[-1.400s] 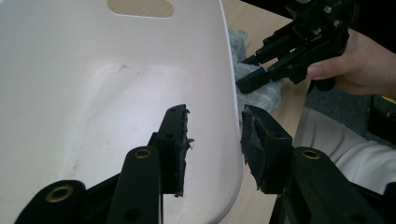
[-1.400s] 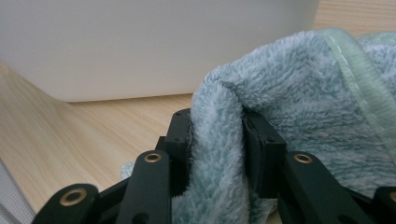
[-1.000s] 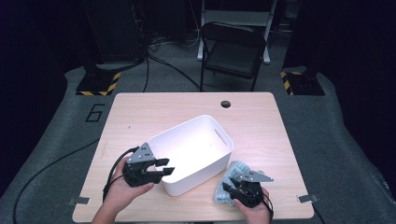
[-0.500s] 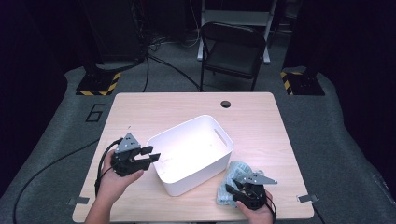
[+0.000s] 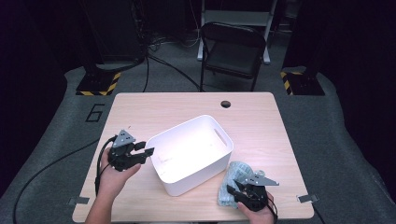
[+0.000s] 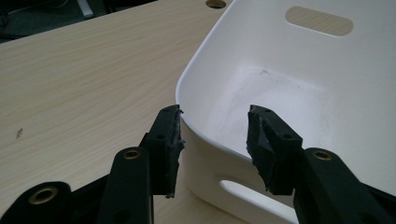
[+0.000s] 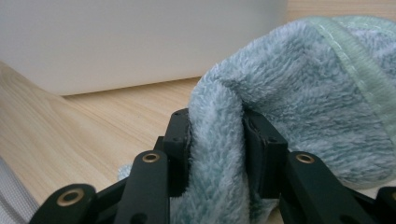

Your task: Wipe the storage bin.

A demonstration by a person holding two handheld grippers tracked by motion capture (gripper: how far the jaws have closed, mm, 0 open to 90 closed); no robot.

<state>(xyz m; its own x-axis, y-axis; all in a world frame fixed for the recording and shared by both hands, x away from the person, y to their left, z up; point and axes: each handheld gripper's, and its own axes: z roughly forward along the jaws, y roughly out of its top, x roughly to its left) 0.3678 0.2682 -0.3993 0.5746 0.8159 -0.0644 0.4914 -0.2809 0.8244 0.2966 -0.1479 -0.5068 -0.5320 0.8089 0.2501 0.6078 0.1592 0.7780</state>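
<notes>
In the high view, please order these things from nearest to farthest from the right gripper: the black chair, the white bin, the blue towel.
From the right gripper:
1. Blue towel, pinched between its jaws, table's near right corner.
2. White bin, just left, mid-table.
3. Black chair, beyond the table's far edge.

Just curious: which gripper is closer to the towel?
Right. The right gripper is pinching a fold of the towel beside the bin. The left gripper is across the bin, its open jaws straddling the rim.
</notes>
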